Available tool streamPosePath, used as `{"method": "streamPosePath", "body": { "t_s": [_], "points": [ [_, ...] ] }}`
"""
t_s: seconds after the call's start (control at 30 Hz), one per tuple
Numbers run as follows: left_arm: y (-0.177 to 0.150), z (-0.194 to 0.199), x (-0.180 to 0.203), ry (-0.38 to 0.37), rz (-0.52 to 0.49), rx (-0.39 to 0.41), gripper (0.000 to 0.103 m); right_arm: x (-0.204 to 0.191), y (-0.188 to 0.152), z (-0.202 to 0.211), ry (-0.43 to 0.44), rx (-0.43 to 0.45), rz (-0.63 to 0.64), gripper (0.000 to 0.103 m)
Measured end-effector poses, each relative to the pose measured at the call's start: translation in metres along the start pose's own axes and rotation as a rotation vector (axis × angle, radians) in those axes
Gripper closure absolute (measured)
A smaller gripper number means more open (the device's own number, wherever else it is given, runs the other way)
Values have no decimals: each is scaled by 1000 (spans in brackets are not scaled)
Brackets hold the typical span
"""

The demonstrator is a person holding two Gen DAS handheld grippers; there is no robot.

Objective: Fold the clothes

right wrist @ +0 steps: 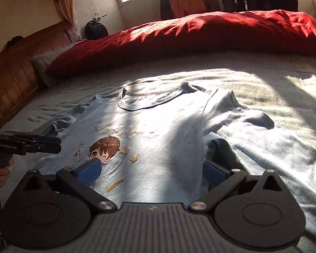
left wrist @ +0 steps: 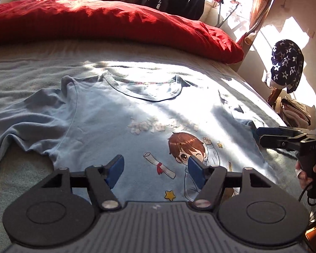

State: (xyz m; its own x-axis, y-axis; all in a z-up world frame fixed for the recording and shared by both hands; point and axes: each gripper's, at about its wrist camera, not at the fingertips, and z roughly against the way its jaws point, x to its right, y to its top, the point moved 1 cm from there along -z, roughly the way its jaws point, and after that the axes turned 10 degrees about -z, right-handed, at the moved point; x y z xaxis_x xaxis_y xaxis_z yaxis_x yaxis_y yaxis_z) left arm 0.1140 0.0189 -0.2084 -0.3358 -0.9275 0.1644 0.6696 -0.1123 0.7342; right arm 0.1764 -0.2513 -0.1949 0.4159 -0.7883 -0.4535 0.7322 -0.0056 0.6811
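So the light blue cartoon T-shirt (left wrist: 120,113) is lying flat, print up, in front of the red duvet (left wrist: 115,19). My left gripper (left wrist: 155,166) and right gripper (right wrist: 151,168) both hover over its lower half, jaws apart and empty. I'd grab a sleeve seam and fold inward, keeping the cloth taut.

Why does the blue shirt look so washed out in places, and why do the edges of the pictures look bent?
Left wrist view: window sunlight glares across the T-shirt near its collar, bleaching the white lettering above the cartoon boy. Right wrist view: a sunlit band crosses the shirt's middle, shadow streaks beside it; the red duvet bulges in a curve, a fisheye lens effect.
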Motion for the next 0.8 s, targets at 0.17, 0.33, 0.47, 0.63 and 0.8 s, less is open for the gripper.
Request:
{"method": "streamPosePath", "body": {
  "t_s": [0.17,0.33,0.47,0.63,0.8],
  "points": [
    [-2,-29,-7,7,26,-47,35,14,30,-30,53,17,-85,0],
    [-11,-14,-11,5,-12,-51,34,44,15,-18,66,4,-103,0],
    [-6,-7,-11,17,8,-61,37,78,17,32,7,99,-69,0],
    [13,-5,12,-34,-20,-30,36,130,43,56,-168,73,-117,18],
    [14,-28,26,-31,-53,-93,35,132,55,44,-303,-11,38,36]
  ]
}}
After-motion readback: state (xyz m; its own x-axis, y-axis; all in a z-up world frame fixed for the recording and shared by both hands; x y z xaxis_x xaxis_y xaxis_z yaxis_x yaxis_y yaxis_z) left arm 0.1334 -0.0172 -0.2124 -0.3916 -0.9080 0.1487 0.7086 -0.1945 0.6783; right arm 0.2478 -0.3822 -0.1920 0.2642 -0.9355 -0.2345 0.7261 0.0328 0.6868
